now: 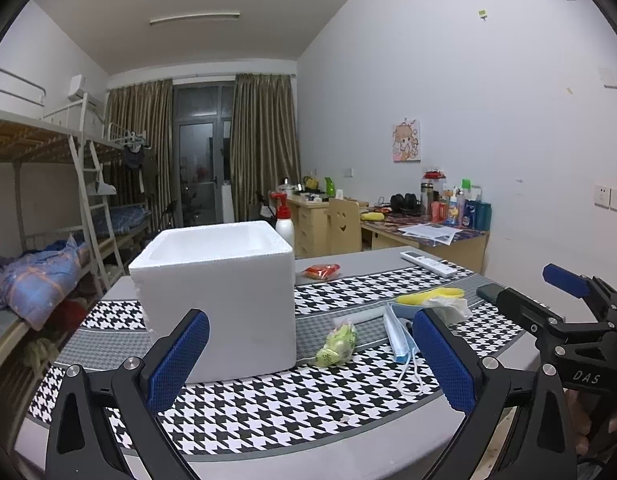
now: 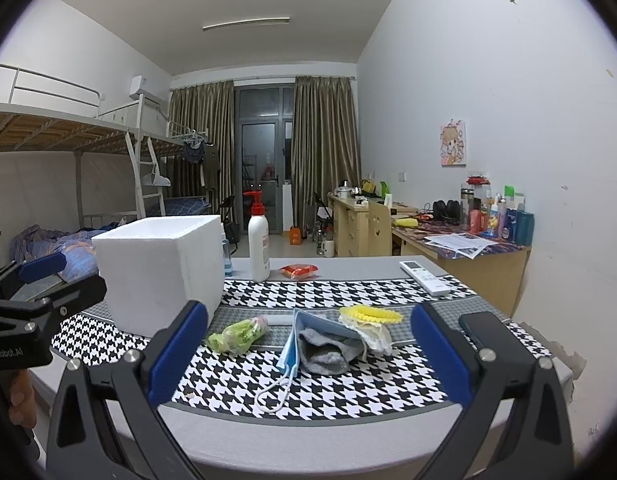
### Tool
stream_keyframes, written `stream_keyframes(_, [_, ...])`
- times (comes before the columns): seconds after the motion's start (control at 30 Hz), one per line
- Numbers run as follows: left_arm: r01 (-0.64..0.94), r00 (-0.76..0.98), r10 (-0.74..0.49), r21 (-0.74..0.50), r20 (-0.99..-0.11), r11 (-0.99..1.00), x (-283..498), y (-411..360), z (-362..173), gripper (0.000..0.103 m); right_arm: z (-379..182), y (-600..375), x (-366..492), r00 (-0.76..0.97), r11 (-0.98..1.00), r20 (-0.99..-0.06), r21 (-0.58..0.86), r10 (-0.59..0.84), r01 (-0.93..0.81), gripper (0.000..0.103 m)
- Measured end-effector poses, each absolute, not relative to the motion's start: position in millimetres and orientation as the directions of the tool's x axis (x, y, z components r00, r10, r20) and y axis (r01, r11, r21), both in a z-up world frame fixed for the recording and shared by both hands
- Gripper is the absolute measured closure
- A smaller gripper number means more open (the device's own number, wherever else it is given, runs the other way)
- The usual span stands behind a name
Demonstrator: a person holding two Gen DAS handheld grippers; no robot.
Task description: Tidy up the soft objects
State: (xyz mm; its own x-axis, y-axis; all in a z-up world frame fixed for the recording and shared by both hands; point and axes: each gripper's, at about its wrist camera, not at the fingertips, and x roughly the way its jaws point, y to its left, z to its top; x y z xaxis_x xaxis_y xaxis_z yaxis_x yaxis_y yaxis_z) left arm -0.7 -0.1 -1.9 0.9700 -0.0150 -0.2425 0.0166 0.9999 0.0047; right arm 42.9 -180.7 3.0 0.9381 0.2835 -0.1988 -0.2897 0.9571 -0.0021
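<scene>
Here, line by line:
Left tongs (image 1: 310, 360): mine, spread wide, nothing between them, held low over the near edge of the surface (image 1: 268, 412) in front of the white foam box (image 1: 220, 296).
Right tongs (image 2: 308, 354): also wide apart and empty, facing the pile of soft things.
Foam box: open-topped, standing on the houndstooth cloth at my left.
Green plastic bag (image 2: 236, 336): crumpled, lying just right of the box.
Blue face mask (image 2: 304, 340): lies mid-cloth, ear loop trailing toward me.
Grey sock (image 2: 328, 350): resting against the mask.
White tissue (image 2: 374, 336): bunched just behind the sock, a yellow ring-shaped item (image 2: 370, 314) on top.
Red packet (image 2: 299, 270): farther back, near the pump bottle (image 2: 258, 246).
Remote control (image 2: 424, 276): back right.
Dark phone (image 2: 482, 330): right edge.
</scene>
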Motion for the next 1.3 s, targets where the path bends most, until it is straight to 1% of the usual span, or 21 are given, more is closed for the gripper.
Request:
stream_keyframes(0.17, [-0.006, 0.969, 0.004, -0.008, -0.248, 1.000, 0.4, 1.3, -2.6, 0.001, 2.7, -181.4, 43.0, 0.938, 0.957, -0.199, -0.001, 0.283, -0.289, 0.000])
stream_keyframes(0.43, [-0.003, 0.966, 0.004, 0.004, -0.258, 1.000, 1.4, -1.2, -3.3, 0.001, 3.0, -184.5, 39.5, 0.939, 0.959, -0.201, 0.004, 0.279, -0.284, 0.000])
stream_keyframes(0.9, [0.021, 0.959, -0.023, -0.013, -0.281, 1.000, 12.5, -1.5, -6.4, 0.001, 4.9, -180.6, 44.4, 0.938, 0.958, -0.207, -0.015, 0.279, -0.288, 0.000])
stream_keyframes(1.3, [0.051, 0.945, -0.054, -0.016, -0.322, 0.999, 33.9, 0.9, -10.3, 0.001, 1.1, -176.6, 70.2, 0.927, 0.959, -0.259, 0.001, 0.272, -0.282, 0.000])
